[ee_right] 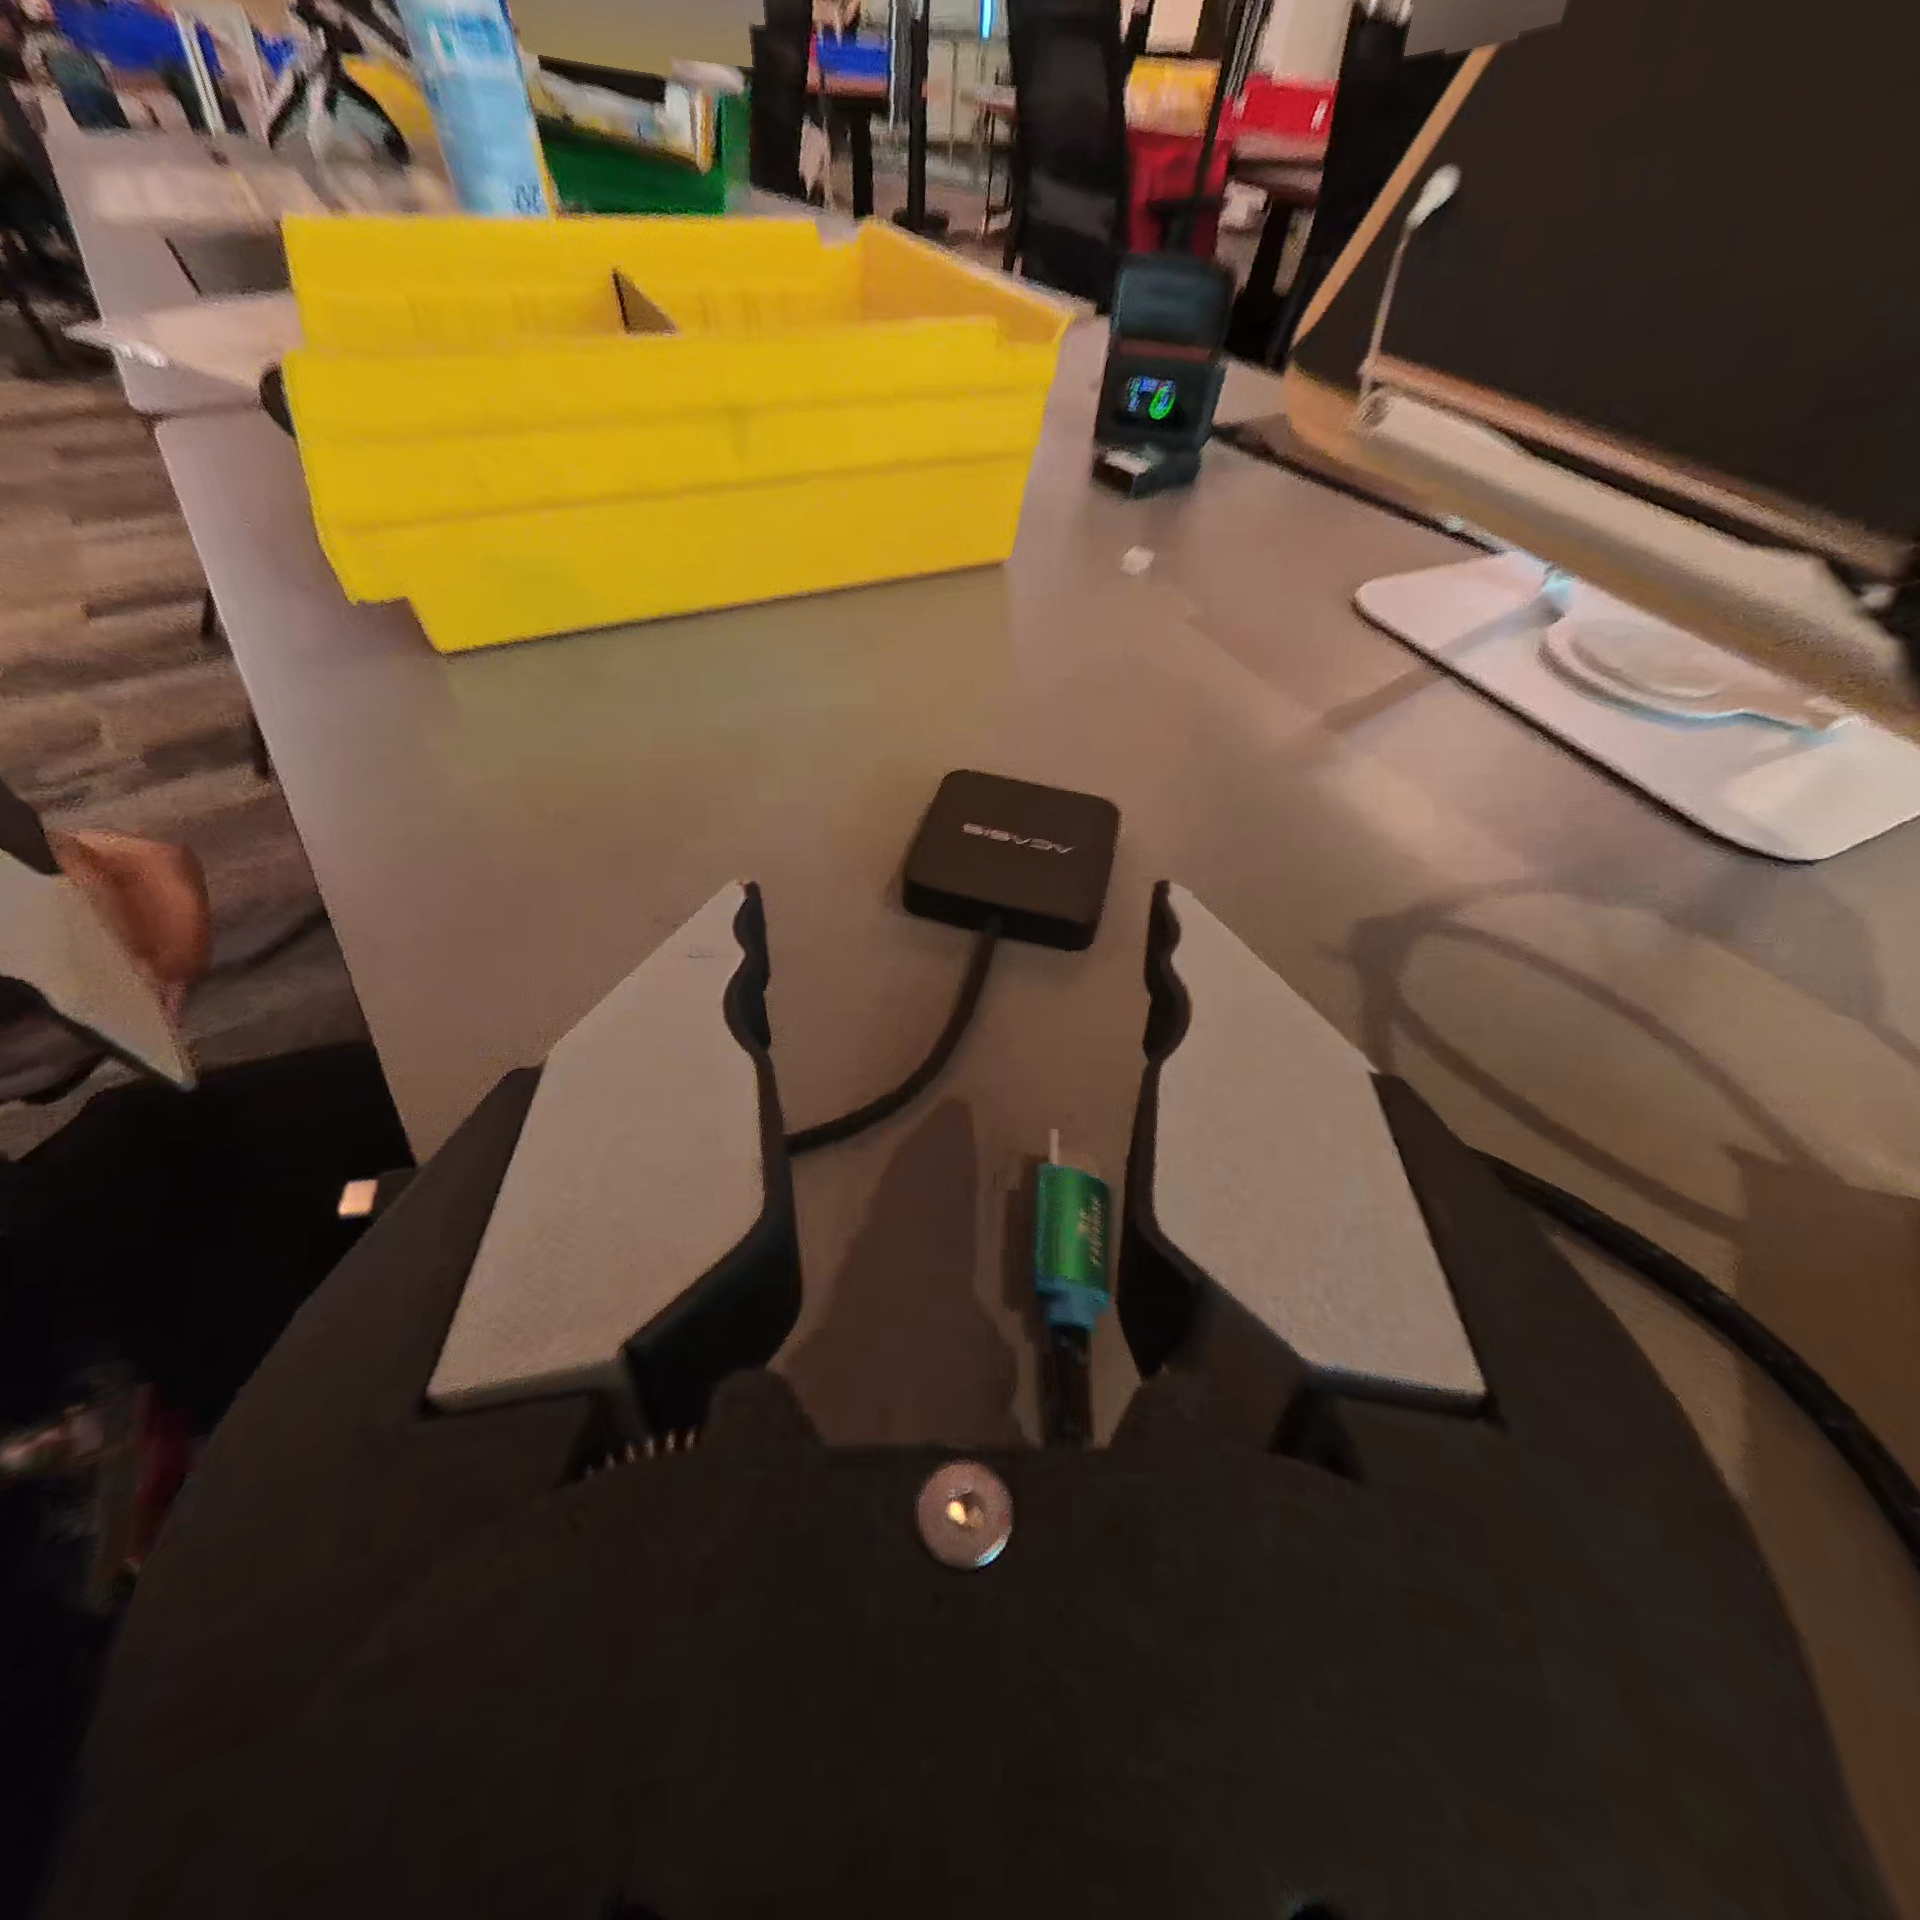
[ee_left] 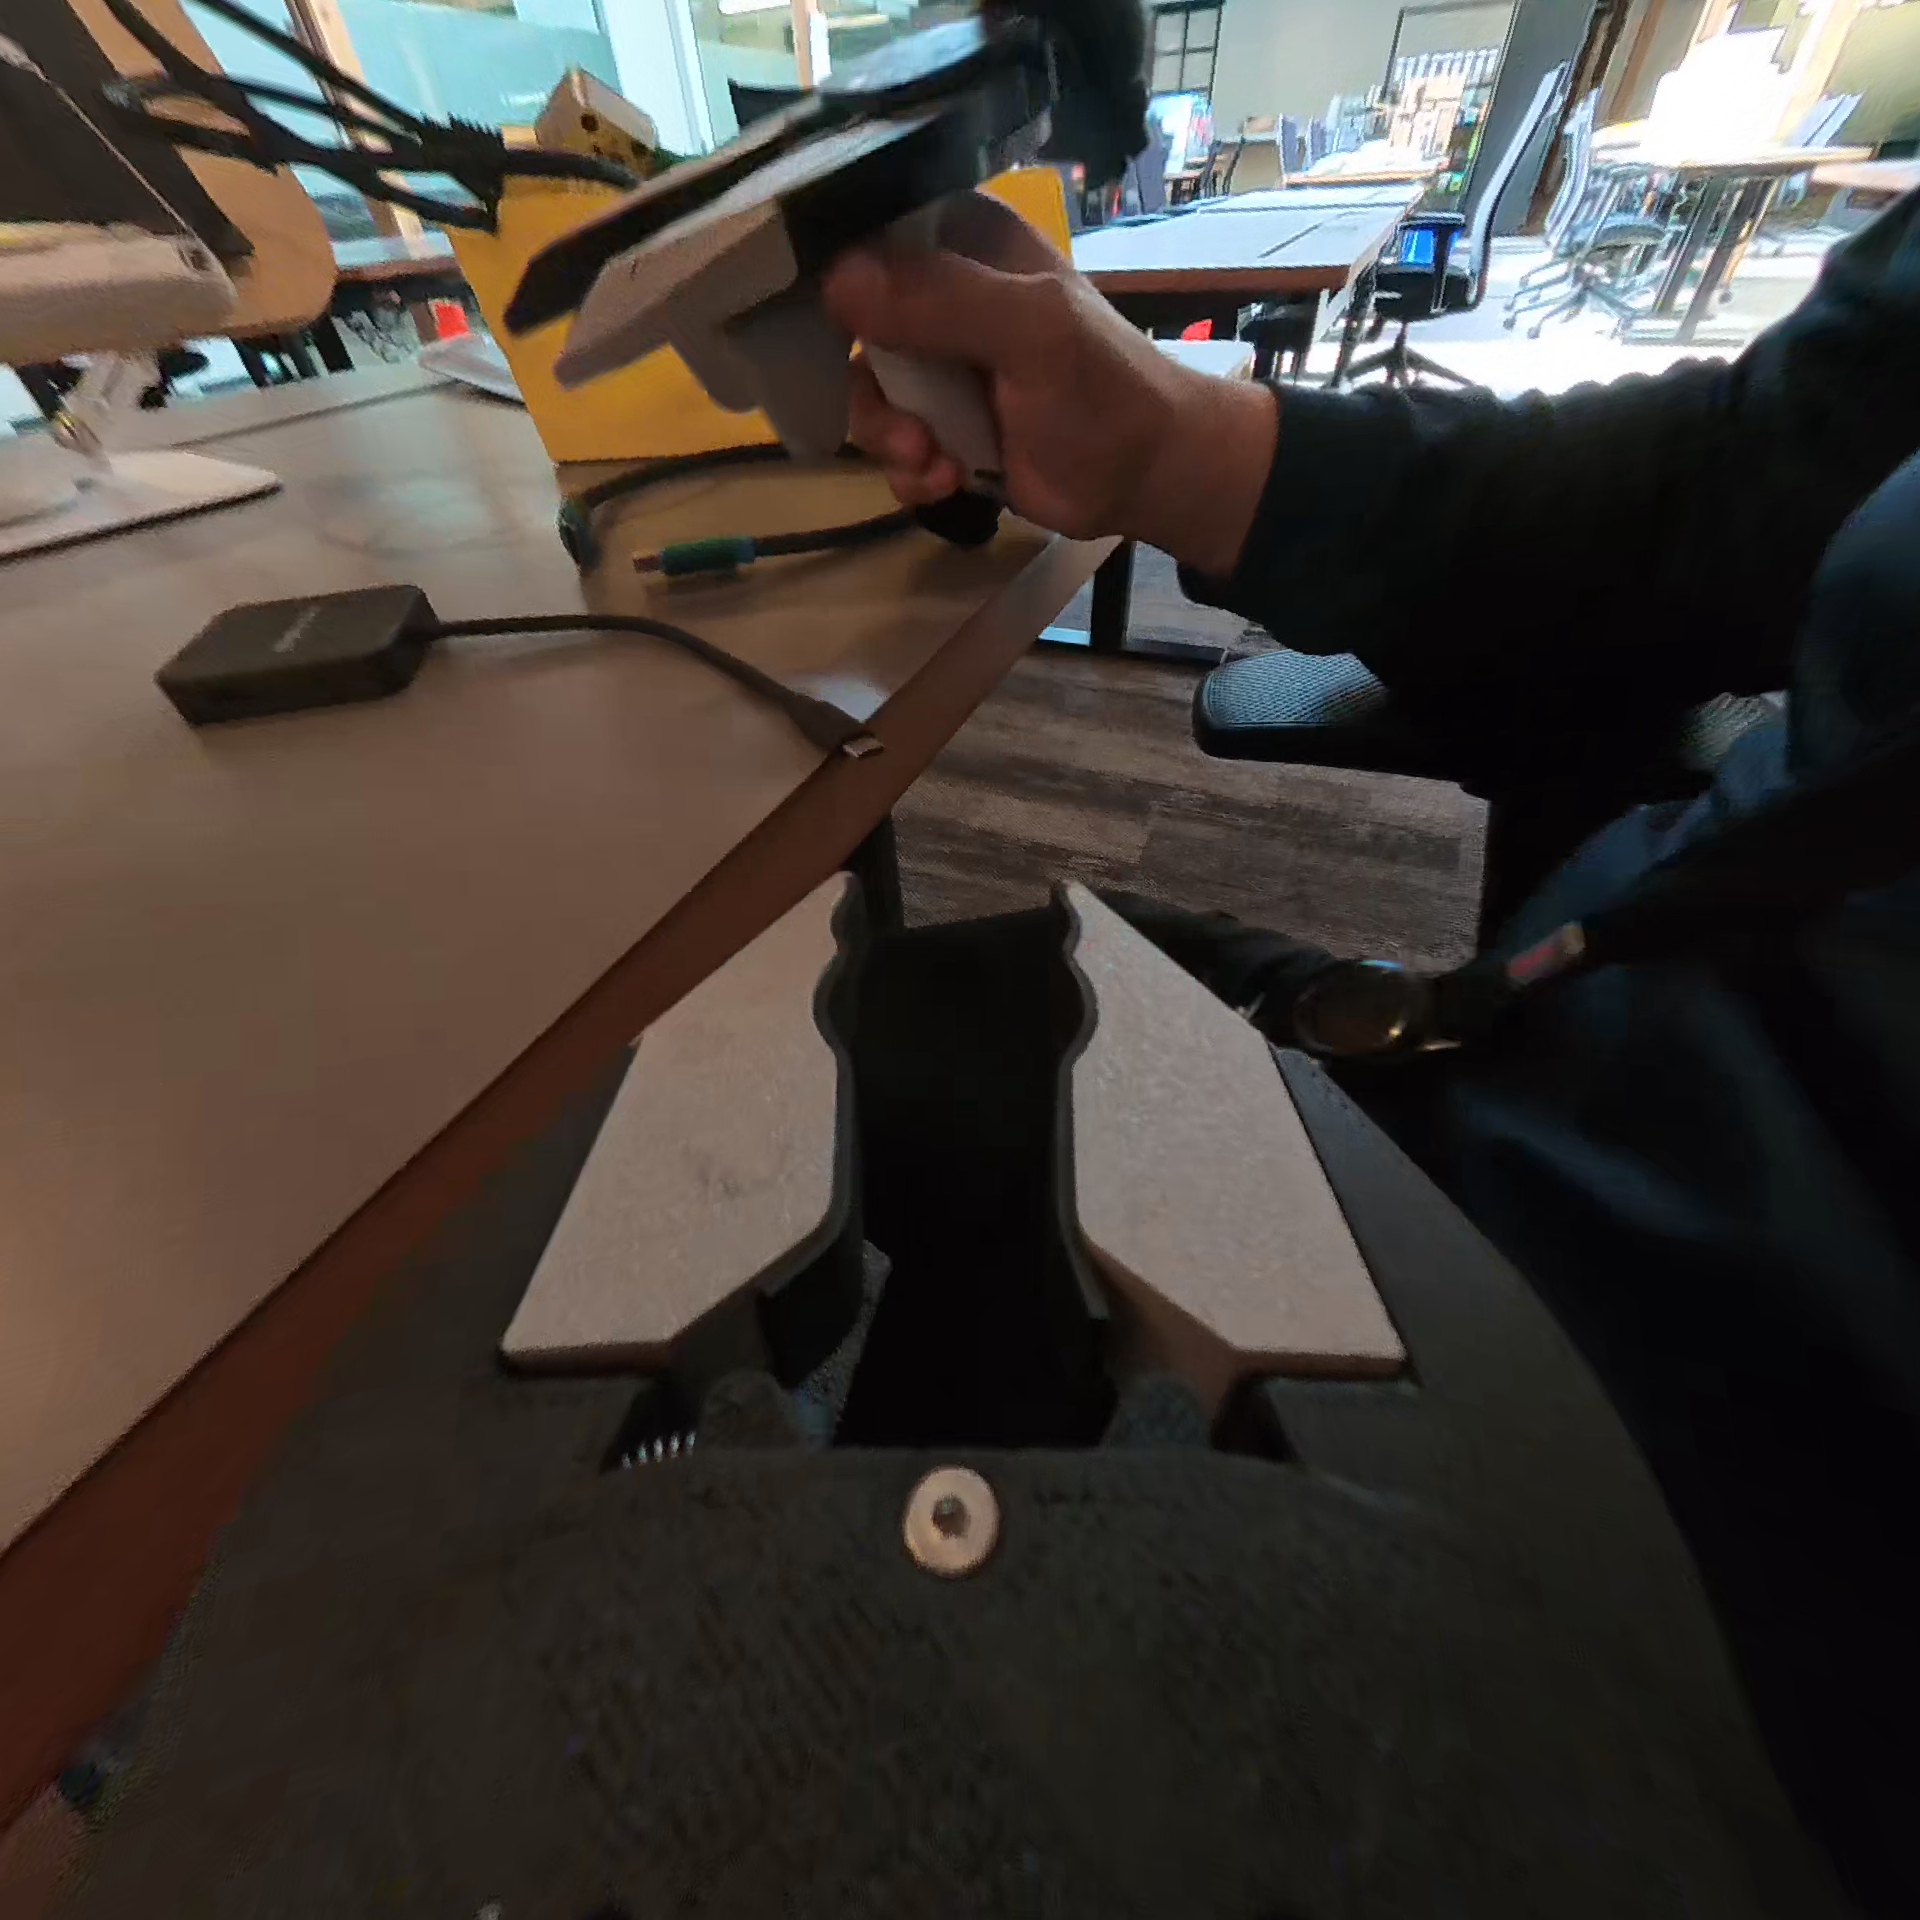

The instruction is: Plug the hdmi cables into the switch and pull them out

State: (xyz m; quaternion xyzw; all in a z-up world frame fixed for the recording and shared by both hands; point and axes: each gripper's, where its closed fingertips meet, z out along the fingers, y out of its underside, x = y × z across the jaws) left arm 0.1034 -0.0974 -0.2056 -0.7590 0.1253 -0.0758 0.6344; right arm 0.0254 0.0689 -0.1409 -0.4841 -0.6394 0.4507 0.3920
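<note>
On the grey desk [ee_right: 644, 748], items as seen from beside it:

Switch [ee_right: 1010, 858]: small flat black box with rounded corners, lying flat near the middle of the desk. Its own thin black lead [ee_right: 940, 1049] curves back toward the desk's near edge and ends in a small metal plug [ee_left: 860, 744] right at that edge.

HDMI cable [ee_left: 821, 538]: black, lying on the desk in front of the yellow bin, not plugged into anything. Its green-and-blue plug [ee_right: 1070, 1242] rests on the desk surface, pointing roughly toward the switch and well short of it.

Right gripper [ee_right: 956, 987]: held by a hand [ee_left: 1023, 374] above the desk, tilted down. Jaws spread wide, nothing between the pads; in its own view the cable plug lies on the desk below, close to the right finger, and the switch sits just beyond the tips.

Left gripper [ee_left: 961, 935]: off the desk, held low past its near edge over the floor and the person's lap. Jaws apart, empty.

Yellow bin [ee_right: 665, 416]: plastic, with a divider inside, standing toward the far side of the desk.

Monitor stand [ee_right: 1652, 707]: white flat base, off to one side of the switch.

Small black device [ee_right: 1153, 384] with a lit coloured screen: upright between the bin and the monitor.
</note>
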